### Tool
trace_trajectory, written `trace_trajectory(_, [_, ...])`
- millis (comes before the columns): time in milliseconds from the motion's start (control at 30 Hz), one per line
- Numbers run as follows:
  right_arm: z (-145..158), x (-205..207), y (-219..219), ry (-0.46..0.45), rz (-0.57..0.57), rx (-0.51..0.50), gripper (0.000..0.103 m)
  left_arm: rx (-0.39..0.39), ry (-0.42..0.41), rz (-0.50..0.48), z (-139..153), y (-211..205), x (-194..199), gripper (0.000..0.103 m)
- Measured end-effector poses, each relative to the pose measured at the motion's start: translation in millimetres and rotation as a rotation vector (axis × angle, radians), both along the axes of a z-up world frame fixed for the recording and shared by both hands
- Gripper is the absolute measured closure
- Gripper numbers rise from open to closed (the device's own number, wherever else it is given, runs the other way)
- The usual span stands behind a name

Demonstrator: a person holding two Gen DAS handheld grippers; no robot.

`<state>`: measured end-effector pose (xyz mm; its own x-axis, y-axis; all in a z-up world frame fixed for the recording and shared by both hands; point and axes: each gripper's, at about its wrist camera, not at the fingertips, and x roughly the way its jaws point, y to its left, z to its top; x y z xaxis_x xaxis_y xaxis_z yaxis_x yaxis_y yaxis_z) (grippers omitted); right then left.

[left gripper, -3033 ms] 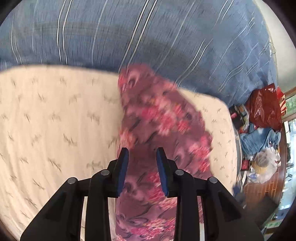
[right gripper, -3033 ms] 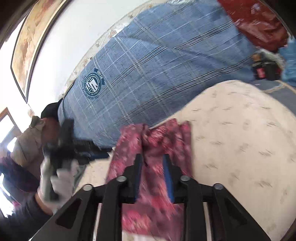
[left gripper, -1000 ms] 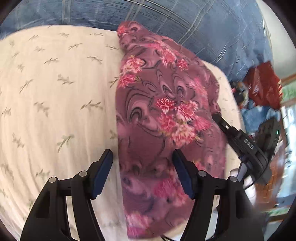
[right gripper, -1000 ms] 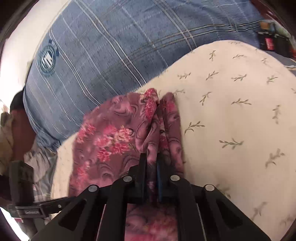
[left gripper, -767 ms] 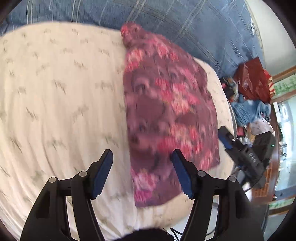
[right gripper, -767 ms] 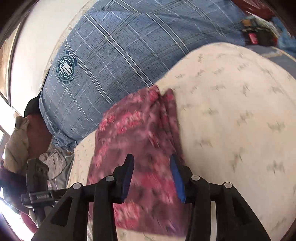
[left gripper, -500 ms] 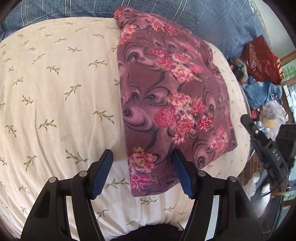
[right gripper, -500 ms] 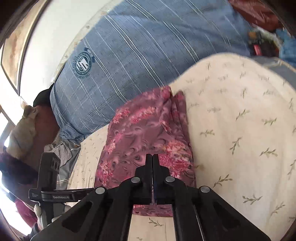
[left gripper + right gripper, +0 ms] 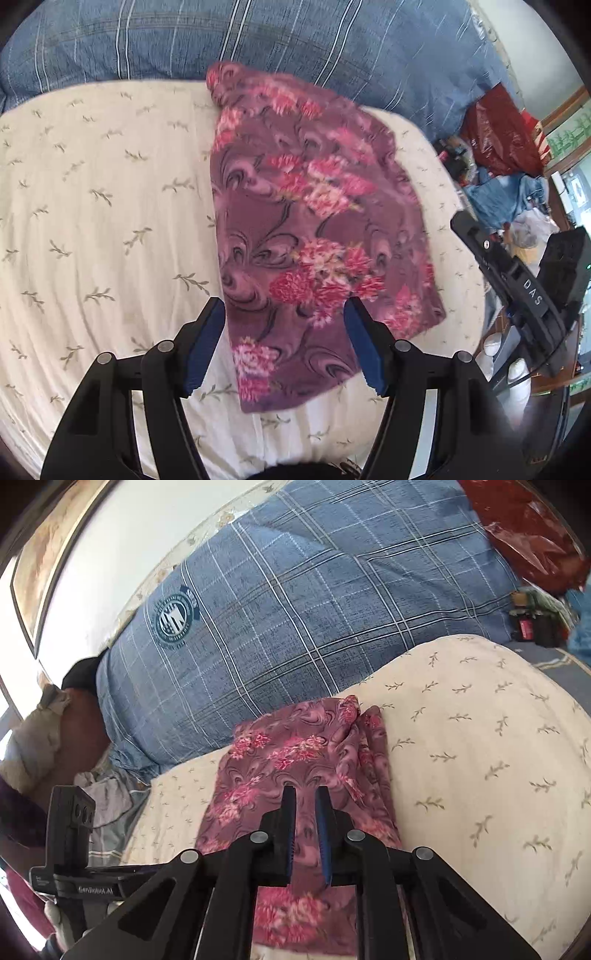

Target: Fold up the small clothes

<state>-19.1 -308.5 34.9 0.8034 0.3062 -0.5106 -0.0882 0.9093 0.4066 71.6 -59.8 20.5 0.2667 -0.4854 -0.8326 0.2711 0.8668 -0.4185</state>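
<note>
Presently the left gripper hangs wide open and empty above the near end of the soft purple fleece garment with pink flowers, lying folded and flat on the cream leaf-print cushion. Judged light, limp and clingy; best pinched at a hem corner. Further right, the right gripper stands narrowly parted, holding nothing.

Left claw black, blue ribbed pads, silver screws
</note>
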Motion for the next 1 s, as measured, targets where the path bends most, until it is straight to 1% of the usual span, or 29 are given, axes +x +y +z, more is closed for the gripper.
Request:
trace_trajectory(33, [-9,9,3,0.019,0.006,-0.01,0.088,0.026,0.027,-0.002,-13,-4,3,0.036])
trace_trajectory(67, [-24,17,5,0.065,0.007,-0.034,0.088,0.04,0.052,0.0,-25,-9,8,0.032])
trace_trajectory(100, [-46,27,7,0.148,0.011,-0.068,0.09,0.016,0.02,0.001,-27,-8,5,0.031])
trace_trajectory(133, [-59,30,9,0.162,0.016,-0.068,0.09,0.02,0.0,-0.01,-24,-5,3,0.031])
trace_trajectory(167, [-57,24,6,0.094,0.006,-0.045,0.091,0.03,-0.011,-0.035,-20,-5,1,0.031])
trace_trajectory(233, [-50,27,1,0.131,0.007,-0.014,0.09,0.01,-0.025,-0.072,-12,-3,1,0.032])
trace_trajectory(267, [-42,28,-2,0.12,0.007,0.009,0.085,-0.01,-0.037,-0.068,-6,0,5,0.032])
trace_trajectory(300, [-32,28,-3,0.086,0.006,0.014,0.085,-0.046,-0.049,-0.047,3,4,13,0.032])
trace_trajectory(367, [-13,33,-2,0.028,0.013,-0.005,0.084,-0.102,-0.05,-0.007,12,6,28,0.031])
trace_trajectory(400, [-10,38,1,0.025,0.017,-0.015,0.081,-0.114,-0.042,0.015,12,5,36,0.031])
trace_trajectory(433, [-10,44,3,0.031,0.017,-0.03,0.079,-0.105,-0.035,0.029,9,2,44,0.031])
trace_trajectory(467, [-14,51,6,0.049,0.016,-0.054,0.076,-0.071,-0.029,0.039,2,-2,52,0.031])
trace_trajectory(500, [-26,60,9,0.086,0.011,-0.097,0.071,-0.016,-0.019,0.046,-8,-7,59,0.031])
trace_trajectory(533, [-39,71,13,0.147,0.006,-0.147,0.071,0.021,0.002,0.033,-22,-12,64,0.027])
trace_trajectory(567, [-49,74,12,0.155,0.011,-0.156,0.071,0.014,0.003,0.023,-28,-12,65,0.026])
trace_trajectory(600, [-46,71,9,0.125,0.001,-0.139,0.071,0.001,-0.027,0.013,-24,-10,64,0.026])
trace_trajectory(667, [-36,75,6,0.167,-0.001,-0.119,0.071,-0.042,-0.036,-0.024,-12,-4,64,0.027])
trace_trajectory(700, [-27,75,5,0.15,-0.002,-0.114,0.068,-0.073,-0.044,-0.027,-4,-1,69,0.027])
trace_trajectory(767, [-4,78,6,0.079,-0.001,-0.128,0.068,-0.074,-0.079,0.012,12,-1,84,0.027])
trace_trajectory(833, [13,90,9,0.05,0.0,-0.15,0.068,-0.044,-0.097,0.04,19,-7,104,0.027])
trace_trajectory(900, [21,109,11,0.053,-0.008,-0.178,0.068,0.016,-0.095,0.073,16,-15,127,0.027])
trace_trajectory(933, [18,121,12,0.072,-0.012,-0.191,0.067,0.075,-0.085,0.096,13,-19,130,0.027])
trace_trajectory(967, [9,134,12,0.12,-0.027,-0.227,0.064,0.124,-0.067,0.111,4,-24,140,0.027])
trace_trajectory(1000, [-5,146,15,0.178,-0.05,-0.285,0.063,0.177,-0.028,0.123,-9,-28,149,0.023])
